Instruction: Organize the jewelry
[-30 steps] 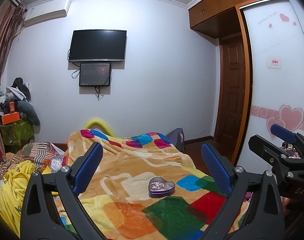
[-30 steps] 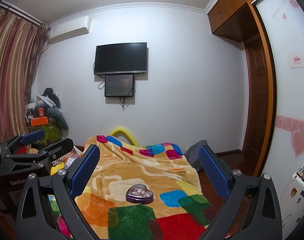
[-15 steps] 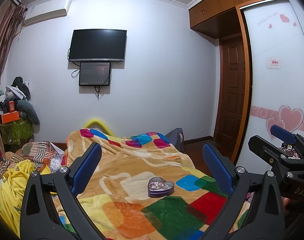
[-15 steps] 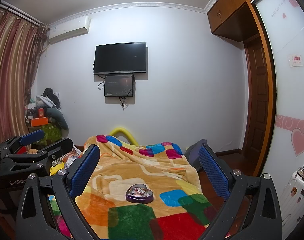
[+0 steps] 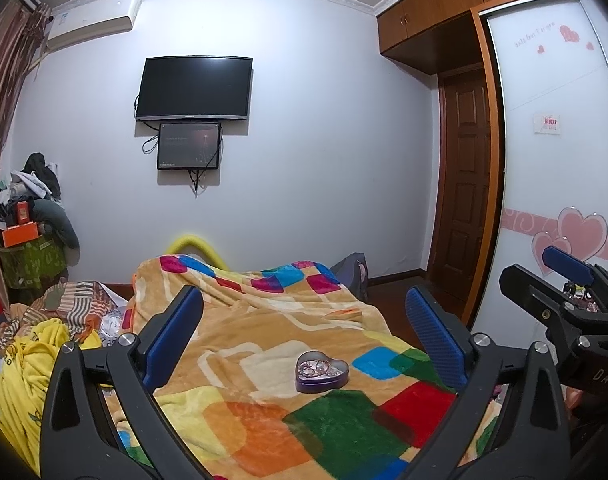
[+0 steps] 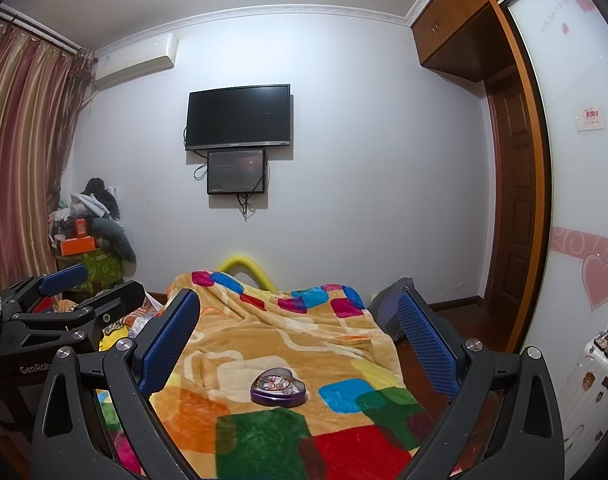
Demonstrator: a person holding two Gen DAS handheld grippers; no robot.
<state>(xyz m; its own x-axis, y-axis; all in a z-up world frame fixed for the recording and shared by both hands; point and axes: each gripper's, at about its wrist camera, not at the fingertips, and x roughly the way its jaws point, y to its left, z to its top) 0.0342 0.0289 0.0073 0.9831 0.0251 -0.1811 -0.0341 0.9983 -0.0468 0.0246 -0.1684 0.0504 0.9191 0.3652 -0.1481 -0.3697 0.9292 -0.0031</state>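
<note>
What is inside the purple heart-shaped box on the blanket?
The heart-shaped box lies open on the blanket. Inside it is a tangle of thin jewelry, mixed in colour. Single pieces are too small to tell, and the bottom beneath them is covered.

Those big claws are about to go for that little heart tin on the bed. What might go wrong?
The heart-shaped tin sits open on a soft, rumpled blanket, so a nudge could tip it and spill the jewelry. The tangled pieces look tiny next to the wide-open jaws of the right gripper and left gripper, so pinching one could drag out others.
</note>
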